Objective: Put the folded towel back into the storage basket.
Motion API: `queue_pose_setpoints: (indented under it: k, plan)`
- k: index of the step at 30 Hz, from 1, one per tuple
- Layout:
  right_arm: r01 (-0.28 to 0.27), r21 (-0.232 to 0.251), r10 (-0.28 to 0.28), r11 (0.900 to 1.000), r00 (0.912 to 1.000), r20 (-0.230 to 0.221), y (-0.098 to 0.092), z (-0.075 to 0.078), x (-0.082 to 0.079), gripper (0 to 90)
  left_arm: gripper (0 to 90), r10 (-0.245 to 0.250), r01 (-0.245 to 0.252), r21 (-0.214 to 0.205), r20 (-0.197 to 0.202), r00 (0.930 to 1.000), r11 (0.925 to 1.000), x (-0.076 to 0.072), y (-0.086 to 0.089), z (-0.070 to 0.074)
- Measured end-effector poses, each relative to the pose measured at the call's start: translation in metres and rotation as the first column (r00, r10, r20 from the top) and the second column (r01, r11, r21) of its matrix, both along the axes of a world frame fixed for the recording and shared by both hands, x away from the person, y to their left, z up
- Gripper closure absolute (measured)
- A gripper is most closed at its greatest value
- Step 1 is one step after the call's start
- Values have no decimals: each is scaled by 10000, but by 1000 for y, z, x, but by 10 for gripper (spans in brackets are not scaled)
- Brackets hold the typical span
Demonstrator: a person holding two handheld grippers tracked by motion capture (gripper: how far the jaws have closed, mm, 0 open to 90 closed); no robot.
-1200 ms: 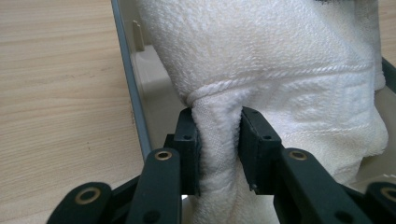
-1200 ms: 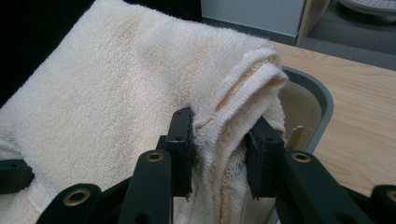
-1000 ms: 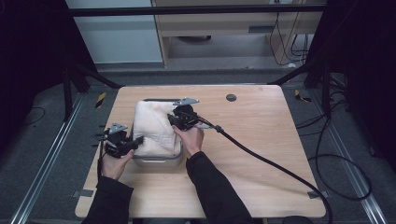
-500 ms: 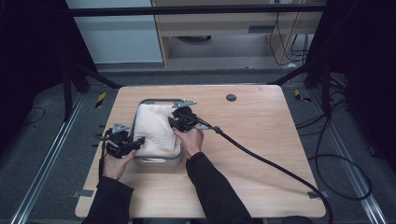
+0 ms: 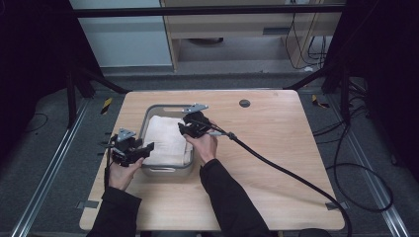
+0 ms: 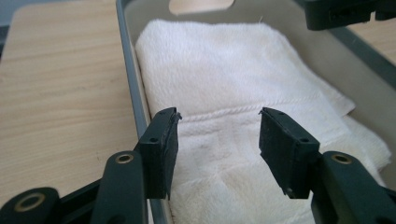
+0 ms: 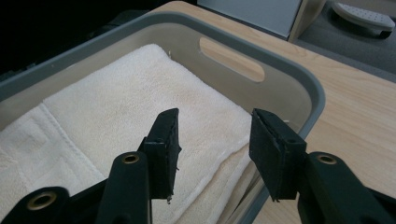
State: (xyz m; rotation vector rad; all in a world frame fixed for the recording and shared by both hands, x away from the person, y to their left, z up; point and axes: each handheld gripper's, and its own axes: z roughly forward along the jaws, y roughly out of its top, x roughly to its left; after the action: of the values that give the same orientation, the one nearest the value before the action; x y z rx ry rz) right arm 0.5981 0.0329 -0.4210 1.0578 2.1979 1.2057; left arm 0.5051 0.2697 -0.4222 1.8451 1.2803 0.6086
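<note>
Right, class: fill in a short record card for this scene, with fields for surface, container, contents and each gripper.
surface: wooden table
container: grey bin with handle slots
contents: folded white towel, lying flat inside
left gripper: open, over the bin's near-left edge
right gripper: open, over the towel's right side
held: nothing

A folded towel [image 5: 167,139] lies in the bin [image 5: 165,171], which sits on the table [image 5: 276,148] left of its middle. The left gripper [image 5: 147,148] is at the bin's left rim, jaws apart over the towel. The right gripper [image 5: 184,129] is over the bin's right side, jaws apart. A round grommet [image 5: 244,103] lies behind and to the right of the bin
</note>
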Motion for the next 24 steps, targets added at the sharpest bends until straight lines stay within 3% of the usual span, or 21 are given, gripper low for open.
queue_pose_setpoints:
  k: [8, 13, 17, 24]
  plan:
    - [-319, 119, 313, 9994, 9984, 478, -6, 18, -9, 406, 443, -101, 141, -541, 730, 9973, 9984, -8, 3, 11]
    - [-449, 432, 421, 9981, 9971, 638, -15, 29, -17, 328, 408, -238, 330, -815, 1111, 9935, 9961, -13, 4, 17]
    - [-517, 599, 478, 9969, 9968, 644, -37, 38, -27, 248, 382, -346, 485, -1018, 1343, 9903, 9936, -20, 7, 22]
    - [-411, 537, 376, 9977, 9972, 643, -80, 44, -45, 152, 321, -491, 613, -672, 1705, 9841, 9959, -28, 11, 19]
